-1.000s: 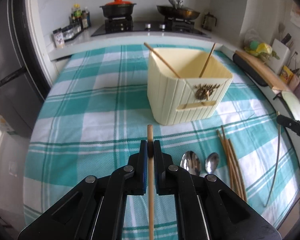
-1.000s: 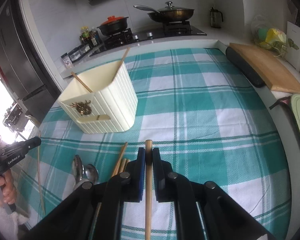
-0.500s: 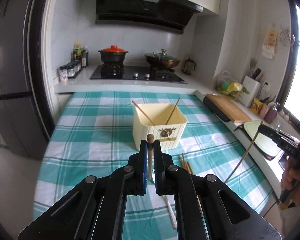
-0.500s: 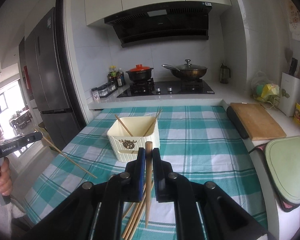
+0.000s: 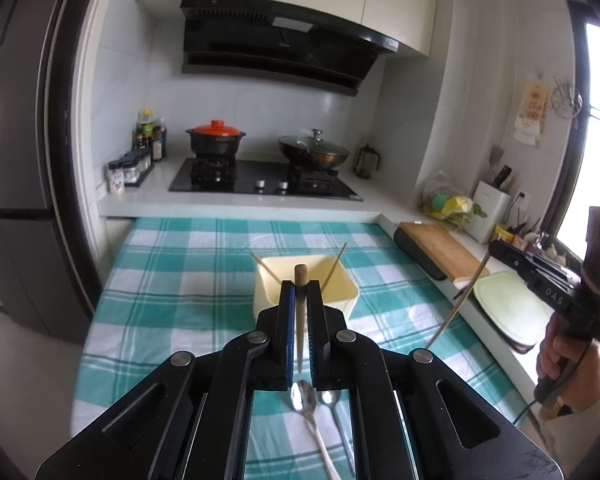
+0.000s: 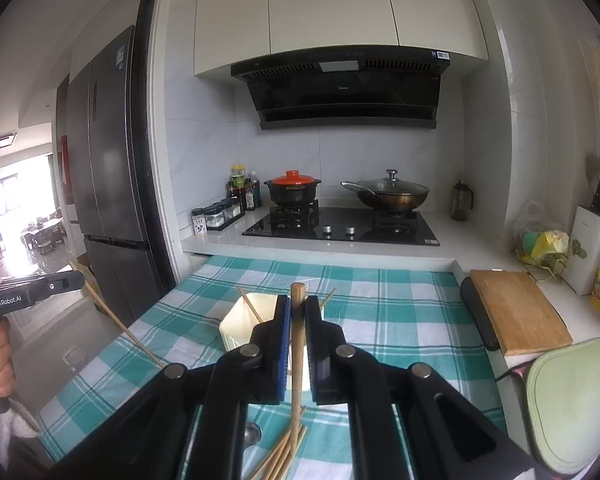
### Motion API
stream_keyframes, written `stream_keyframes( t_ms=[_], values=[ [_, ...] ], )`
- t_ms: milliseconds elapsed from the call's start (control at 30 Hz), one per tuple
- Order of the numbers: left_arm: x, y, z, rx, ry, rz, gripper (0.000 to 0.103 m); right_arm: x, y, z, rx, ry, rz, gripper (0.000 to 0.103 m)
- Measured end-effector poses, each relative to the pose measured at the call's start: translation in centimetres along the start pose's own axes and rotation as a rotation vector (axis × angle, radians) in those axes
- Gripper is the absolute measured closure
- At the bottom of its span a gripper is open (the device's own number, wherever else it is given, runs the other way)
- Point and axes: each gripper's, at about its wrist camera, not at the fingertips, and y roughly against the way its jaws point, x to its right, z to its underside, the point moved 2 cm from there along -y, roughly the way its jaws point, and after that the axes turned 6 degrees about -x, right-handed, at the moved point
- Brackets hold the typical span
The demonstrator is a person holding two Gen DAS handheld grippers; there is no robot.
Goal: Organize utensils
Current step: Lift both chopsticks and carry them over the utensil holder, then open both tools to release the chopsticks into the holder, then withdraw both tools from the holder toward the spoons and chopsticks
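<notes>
**Both chopsticks lifted clear of the bench, holder next**

The bench [image 5: 172,280], covered in a teal-and-white checked cloth, now lies well below both cameras; a second ago each view looked closely down at the cloth. Both hands have risen, each carrying a chopstick up with it. That suggests the pick-up is done and the carry toward the holder is the step in hand.

The cream ribbed plastic utensil holder [image 5: 340,300] stands mid-bench and already holds two thin wooden chopsticks [image 5: 336,266] leaning against opposite walls; it looks otherwise empty.

The left hand-held gripper [image 5: 300,294] is clamped narrow on a brown wooden chopstick [image 5: 300,320], its blunt end poking above the jaws. The right hand-held gripper [image 6: 297,312] is likewise pinched on a light wooden chopstick [image 6: 297,344], which hangs down through the jaws.

Left on the cloth: a loose bundle of wooden chopsticks [image 6: 284,452] below the right gripper, and two shiny metal spoons [image 5: 312,400] side by side below the left one.
</notes>
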Motion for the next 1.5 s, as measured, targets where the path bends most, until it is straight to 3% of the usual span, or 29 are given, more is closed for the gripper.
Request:
stream_keyframes(
  t_ms=[267, 400, 500, 667, 800, 833, 867, 900, 933, 967, 1000, 1133, 1200, 1267, 1433, 1500],
  values=[
    [0.4, -2.7, -7.4, 0.126, -0.001, -0.047, 0.099, -1.2, -4.7, -6.8, 0.141, 0.012, -0.038, 0.096],
    [0.2, -7.4, -8.7, 0.091, 0.009, -0.064, 0.099, -1.2, -9.1, -7.6, 0.166, 0.005, -0.039, 0.096],
    [-0.1, -11.5, -8.3, 0.018, 0.022, -0.068, 0.099, -0.5, -13.4, -6.7, 0.108, -0.021, -0.048, 0.096],
    [-0.5, -17.5, -6.0, -0.132, 0.025, -0.067, 0.099, 0.8, -20.8, -3.3, -0.145, -0.093, -0.09, 0.096],
    [-0.1, -21.5, -5.2, -0.222, 0.015, -0.066, 0.098, 1.1, -24.9, -1.2, -0.288, -0.11, -0.099, 0.094],
    [-0.1, -22.1, -5.3, -0.228, 0.019, -0.082, 0.097, 1.2, -25.6, -1.1, -0.306, -0.117, -0.098, 0.093],
    [-0.1, -22.4, -5.5, -0.225, 0.027, -0.099, 0.088, 1.3, -25.9, -1.2, -0.313, -0.125, -0.101, 0.085],
    [-0.1, -22.2, -5.8, -0.217, 0.035, -0.11, 0.067, 1.3, -25.7, -1.5, -0.306, -0.129, -0.099, 0.068],
    [-0.2, -21.7, -6.1, -0.198, 0.042, -0.117, 0.056, 1.3, -25.1, -1.8, -0.285, -0.13, -0.088, 0.054],
    [-0.2, -20.7, -6.3, -0.171, 0.043, -0.125, 0.039, 1.3, -24.4, -2.2, -0.263, -0.128, -0.077, 0.051],
    [-0.1, -19.7, -6.4, -0.146, 0.033, -0.134, 0.031, 1.2, -23.4, -2.5, -0.25, -0.116, -0.07, 0.051],
    [0.2, -16.0, -5.3, -0.134, -0.051, -0.172, 0.026, 0.3, -20.0, -2.7, -0.265, -0.053, -0.062, 0.049],
    [0.3, -14.1, -3.5, -0.152, -0.073, -0.174, 0.016, -0.4, -17.7, -1.6, -0.286, -0.023, -0.086, 0.047],
    [0.5, -12.4, -1.1, -0.182, -0.094, -0.18, 0.016, -1.2, -15.2, 0.3, -0.307, 0.015, -0.087, 0.046],
    [1.0, -7.9, 6.8, -0.208, -0.075, -0.254, 0.015, -3.4, -8.7, 6.4, -0.327, 0.083, 0.014, 0.044],
    [1.6, -6.4, 9.7, -0.186, -0.055, -0.286, 0.01, -3.9, -6.3, 8.4, -0.31, 0.093, 0.086, 0.035]
  ],
)
